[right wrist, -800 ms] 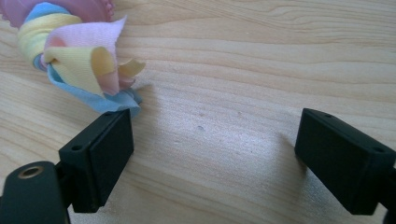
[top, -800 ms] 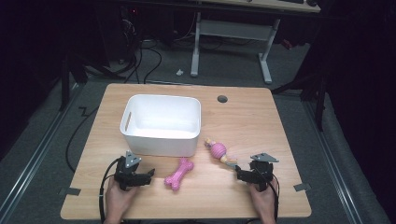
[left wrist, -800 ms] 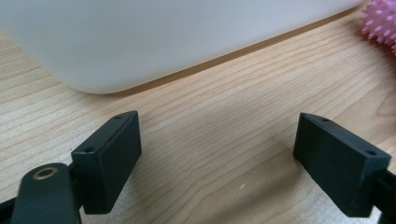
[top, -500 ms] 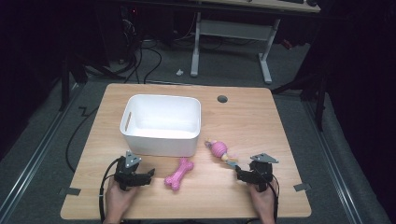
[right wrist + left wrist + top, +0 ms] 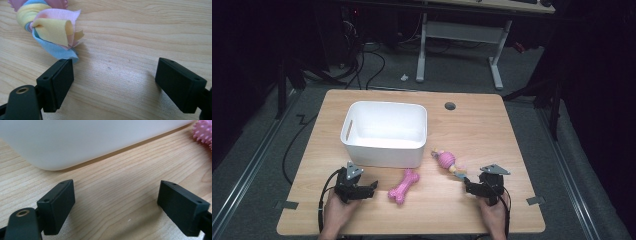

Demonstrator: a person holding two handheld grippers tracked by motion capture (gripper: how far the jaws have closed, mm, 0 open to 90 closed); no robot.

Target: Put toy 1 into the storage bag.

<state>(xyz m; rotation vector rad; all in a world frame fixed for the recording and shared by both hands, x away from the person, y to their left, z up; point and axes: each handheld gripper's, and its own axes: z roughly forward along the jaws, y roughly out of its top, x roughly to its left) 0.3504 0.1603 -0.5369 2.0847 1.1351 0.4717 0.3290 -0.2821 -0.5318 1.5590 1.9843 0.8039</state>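
TEXT: none legible | LABELS: none | BRANDS: none | NUMBERS: none | SIGNS: none | SCOPE: high view, left gripper view, right gripper view

**Right gripper's fingers spread over the table beside a cloth knot**

The right gripper hangs low over the pale wood table, its two black fingers set wide apart with bare wood grain between them. Just beyond the left finger's tip lies a knotted cloth end in pink, yellow and blue strips, its blue edge almost touching that finger. Nothing sits between the fingers.
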